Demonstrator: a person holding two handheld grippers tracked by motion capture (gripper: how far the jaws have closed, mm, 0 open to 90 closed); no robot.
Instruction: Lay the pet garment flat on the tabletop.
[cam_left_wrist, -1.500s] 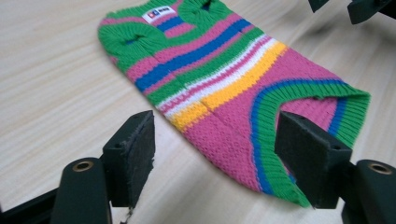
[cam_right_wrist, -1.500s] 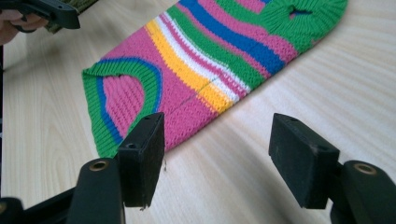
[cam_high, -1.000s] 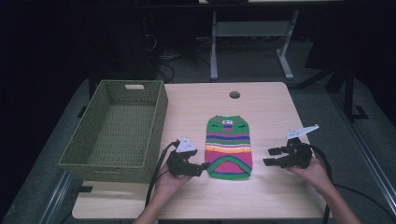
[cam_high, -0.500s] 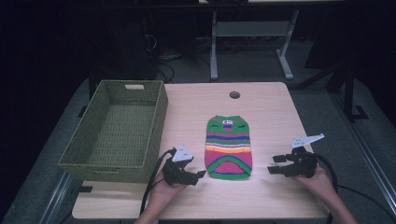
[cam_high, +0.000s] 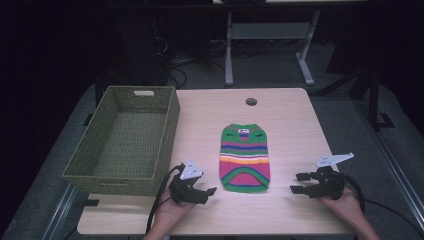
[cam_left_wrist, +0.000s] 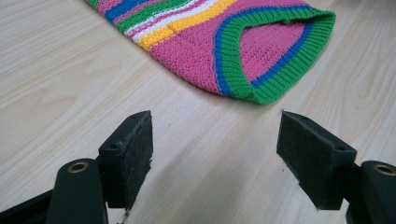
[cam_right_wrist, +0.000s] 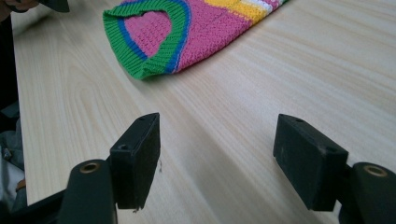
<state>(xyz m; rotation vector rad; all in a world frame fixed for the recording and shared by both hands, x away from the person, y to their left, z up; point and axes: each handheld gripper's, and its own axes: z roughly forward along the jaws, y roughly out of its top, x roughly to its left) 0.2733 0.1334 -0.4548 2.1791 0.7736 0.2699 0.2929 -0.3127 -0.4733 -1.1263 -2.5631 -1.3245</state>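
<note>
The sweater (cam_high: 244, 159) lay flat near the table's (cam_high: 290, 120) front edge, its green hem toward you. You held the left gripper (cam_high: 210, 192) just left of the hem and the right gripper (cam_high: 298, 183) well to its right; both had jaws spread, nothing between them. A basket (cam_high: 125, 140) stood at left.

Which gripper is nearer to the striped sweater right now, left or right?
Left. The left gripper sits just off the striped sweater at its lower left corner, jaws open and empty. The right gripper is farther off to its lower right, also open.
</note>
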